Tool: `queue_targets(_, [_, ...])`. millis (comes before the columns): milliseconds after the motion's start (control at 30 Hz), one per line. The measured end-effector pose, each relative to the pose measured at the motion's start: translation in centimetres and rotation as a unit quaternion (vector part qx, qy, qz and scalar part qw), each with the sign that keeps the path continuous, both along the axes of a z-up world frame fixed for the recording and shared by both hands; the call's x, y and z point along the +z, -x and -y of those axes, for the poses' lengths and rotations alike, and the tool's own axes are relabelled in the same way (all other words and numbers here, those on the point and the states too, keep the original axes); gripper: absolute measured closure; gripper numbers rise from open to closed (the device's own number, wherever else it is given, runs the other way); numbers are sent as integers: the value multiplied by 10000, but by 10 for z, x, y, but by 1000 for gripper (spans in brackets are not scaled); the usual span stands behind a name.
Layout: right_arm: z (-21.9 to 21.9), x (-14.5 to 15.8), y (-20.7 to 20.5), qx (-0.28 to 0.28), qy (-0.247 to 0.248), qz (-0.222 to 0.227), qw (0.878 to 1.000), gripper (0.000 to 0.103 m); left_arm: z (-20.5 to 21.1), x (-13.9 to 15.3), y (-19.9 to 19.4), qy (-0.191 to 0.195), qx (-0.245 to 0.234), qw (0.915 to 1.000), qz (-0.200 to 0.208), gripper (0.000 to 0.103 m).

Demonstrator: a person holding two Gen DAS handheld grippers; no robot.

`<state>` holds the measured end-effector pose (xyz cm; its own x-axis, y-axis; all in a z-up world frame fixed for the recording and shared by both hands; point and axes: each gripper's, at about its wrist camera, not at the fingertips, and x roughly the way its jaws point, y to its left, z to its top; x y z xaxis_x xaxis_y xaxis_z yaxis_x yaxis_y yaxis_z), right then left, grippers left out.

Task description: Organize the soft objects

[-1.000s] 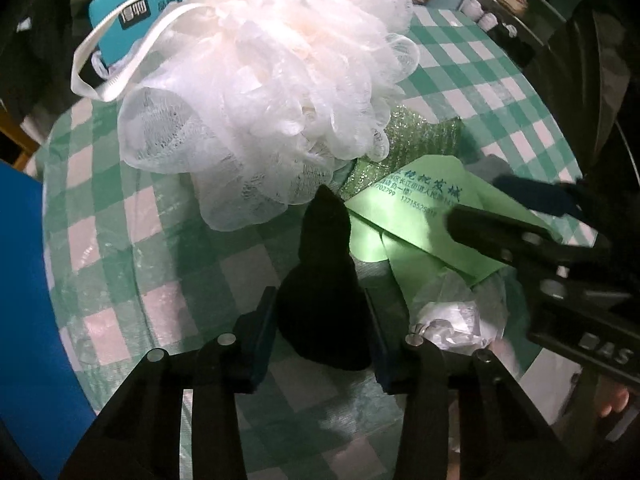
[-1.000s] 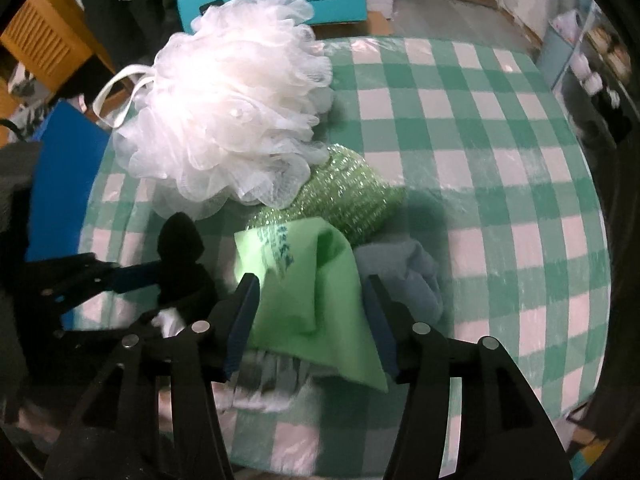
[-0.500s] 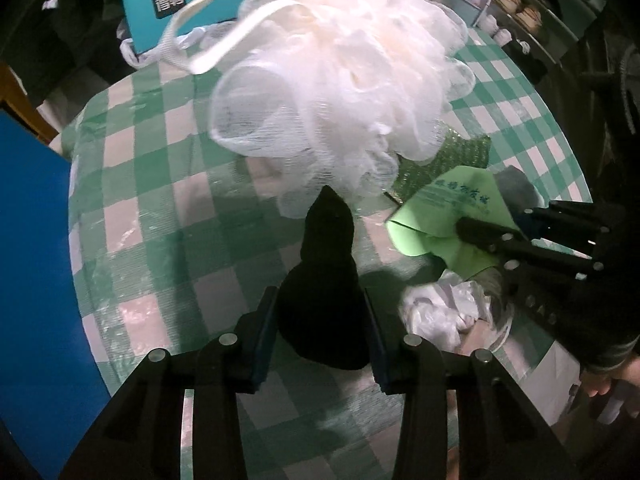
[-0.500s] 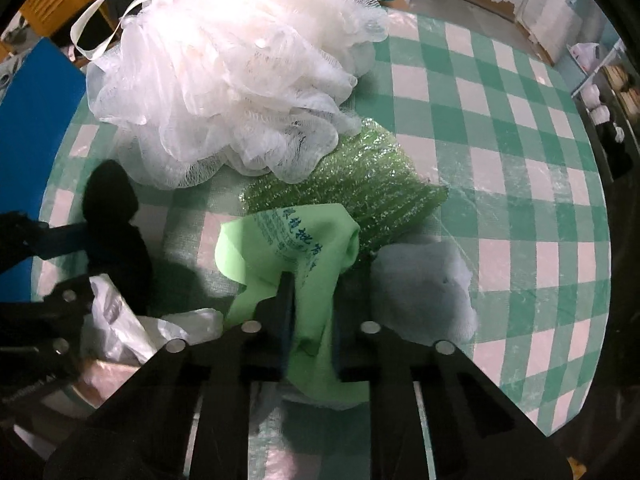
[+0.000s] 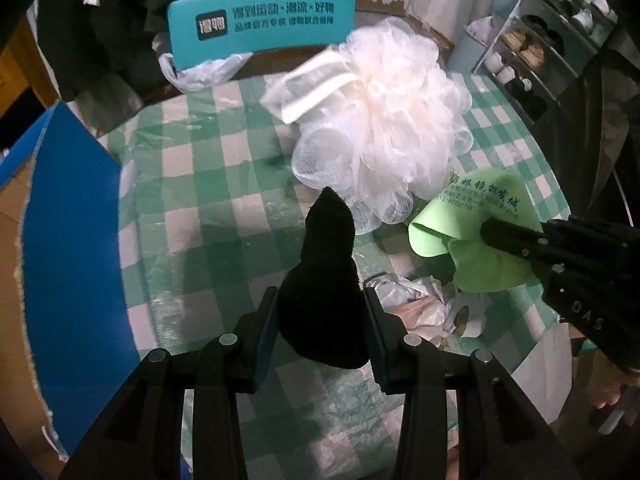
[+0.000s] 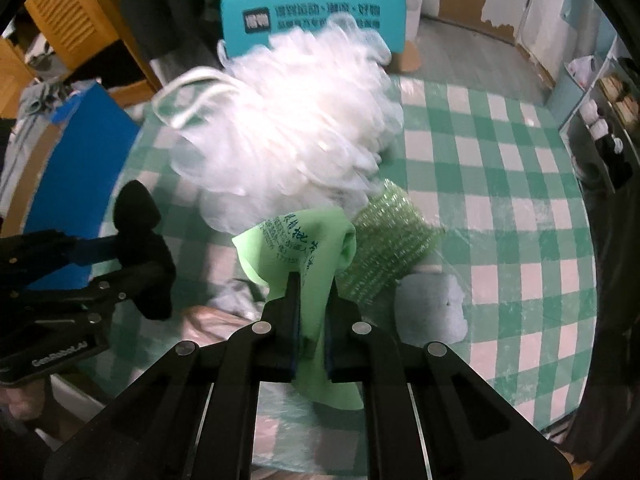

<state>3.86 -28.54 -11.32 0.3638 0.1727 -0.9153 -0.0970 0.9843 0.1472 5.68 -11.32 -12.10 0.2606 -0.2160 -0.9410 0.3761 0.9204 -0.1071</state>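
My left gripper [image 5: 322,312] is shut on a black soft object [image 5: 324,280] and holds it above the checked table; it also shows in the right wrist view [image 6: 140,240]. My right gripper [image 6: 312,300] is shut on a light green cloth with printed text [image 6: 298,240], lifted off the table; the cloth also shows in the left wrist view [image 5: 476,216]. A big white mesh bath pouf [image 5: 384,128] with a ribbon loop lies on the table beyond both; it is blurred in the right wrist view [image 6: 288,136]. A green glittery scrubber [image 6: 384,248] and a grey soft pad [image 6: 432,308] lie beside the green cloth.
The round table has a green and white checked cover [image 6: 500,184]. A crumpled white plastic bag [image 5: 416,304] lies near the front edge. A teal chair back [image 5: 260,24] stands behind the table, a blue board [image 5: 68,240] at the left, shelves [image 5: 552,40] at the right.
My right gripper has risen with the green cloth clamped in it. Both grippers have pulled back and up, so the pouf looks farther away. The left gripper keeps the black object.
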Motion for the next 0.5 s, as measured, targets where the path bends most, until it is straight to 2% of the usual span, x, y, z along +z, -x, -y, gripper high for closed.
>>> queue_targets(500, [-5, 45, 13, 45, -111, 415, 9991, 95, -19, 44, 14, 3, 68, 9986, 532, 62])
